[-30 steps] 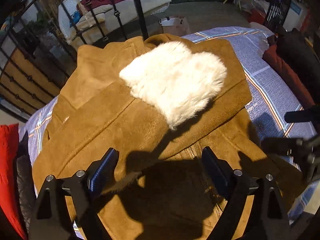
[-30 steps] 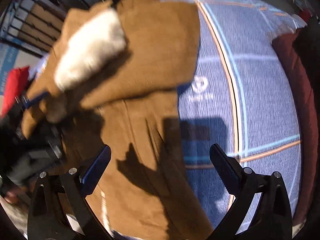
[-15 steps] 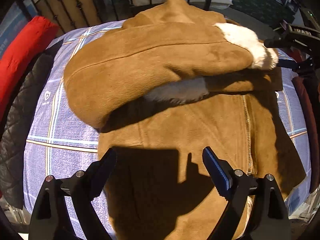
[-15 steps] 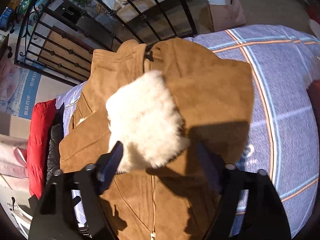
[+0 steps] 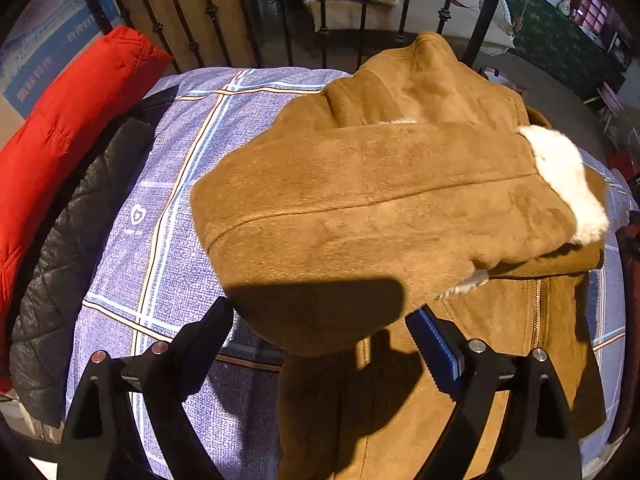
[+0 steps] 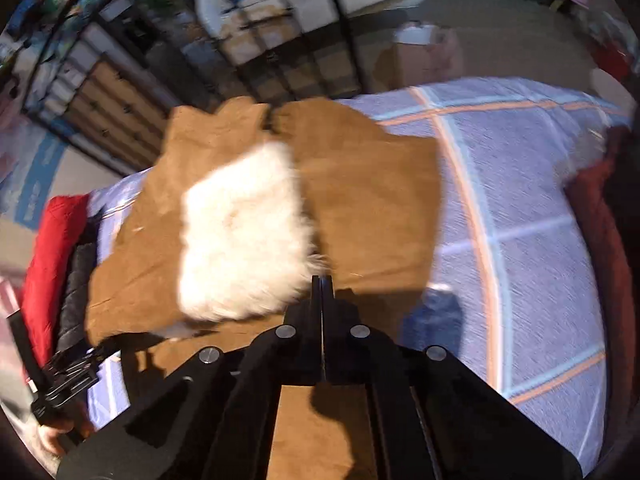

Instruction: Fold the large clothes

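Observation:
A tan suede coat (image 5: pixel 380 208) with white fur lining (image 5: pixel 564 184) lies on a blue checked bedspread (image 5: pixel 172 184). One sleeve is folded across its body. My left gripper (image 5: pixel 320 332) is open, its fingers either side of the folded sleeve's near edge. In the right wrist view the coat (image 6: pixel 368 200) shows a white fur patch (image 6: pixel 240 232). My right gripper (image 6: pixel 321 280) is shut, its tips at the fur patch's lower right edge; I cannot tell whether fabric is pinched.
A red padded jacket (image 5: pixel 68 120) and a black quilted jacket (image 5: pixel 72 248) lie along the bed's left side. A black metal bed rail (image 5: pixel 280 12) stands at the far end. Dark red clothes (image 6: pixel 600 216) lie on the right edge.
My right gripper has closed from open. My left gripper has come lower and closer to the folded sleeve, which now lies between its fingers.

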A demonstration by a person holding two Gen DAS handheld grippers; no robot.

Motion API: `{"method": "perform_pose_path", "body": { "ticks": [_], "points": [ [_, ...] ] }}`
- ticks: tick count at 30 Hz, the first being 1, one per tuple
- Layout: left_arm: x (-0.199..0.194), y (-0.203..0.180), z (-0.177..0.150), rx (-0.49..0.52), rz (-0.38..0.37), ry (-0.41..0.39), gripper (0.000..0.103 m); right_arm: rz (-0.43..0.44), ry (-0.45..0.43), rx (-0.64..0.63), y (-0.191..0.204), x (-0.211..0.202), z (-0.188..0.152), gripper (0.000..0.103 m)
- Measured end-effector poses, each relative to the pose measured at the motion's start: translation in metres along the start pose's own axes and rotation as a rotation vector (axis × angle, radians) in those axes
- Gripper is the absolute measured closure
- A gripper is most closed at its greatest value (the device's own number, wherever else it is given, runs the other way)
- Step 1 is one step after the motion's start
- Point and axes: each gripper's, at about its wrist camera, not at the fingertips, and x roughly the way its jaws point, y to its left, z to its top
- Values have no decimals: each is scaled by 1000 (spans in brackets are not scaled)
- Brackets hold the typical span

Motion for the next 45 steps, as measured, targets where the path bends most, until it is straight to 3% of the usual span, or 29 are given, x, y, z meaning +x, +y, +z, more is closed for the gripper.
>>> {"method": "perform_pose_path", "body": {
  "ticks": [2,5,7,9,10,14,16,19,20,23,26,33,39,45],
  "points": [
    [1,-2,1,12,11,2,17,16,46,82,-24,5,-4,103],
    [1,0,-1,4,9,2,17,134,77,126,-37,3,-2,102],
    [1,3,-2,-9,1,9,17,177,78,105,-31,0,5,89],
    [3,5,-4,-16,6,19,17,217,98,99,-22,4,14,16],
    [3,5,-5,-16,9,21,17,234,100,106,-17,7,19,15],
    [0,7,-7,-17,17,21,17,223,89,40,10,25,36,17],
    [0,10,-9,-15,32,24,17,221,118,7,20,38,39,31],
    [4,17,-9,-28,50,35,17,181,192,-50,36,57,34,77],
    [5,20,-8,-35,58,38,17,148,184,-76,38,57,31,98],
    [7,30,-6,-56,55,46,16,168,116,-42,25,40,24,100],
    [9,31,-5,-48,48,55,14,135,76,-70,19,20,11,100],
    [17,24,-7,-10,67,95,15,90,175,-49,-8,35,-36,100],
    [11,26,-12,30,55,105,15,89,147,-39,-6,29,-24,99],
    [-3,32,-47,32,58,128,15,30,124,-62,-2,10,-11,96]
  ]
}}
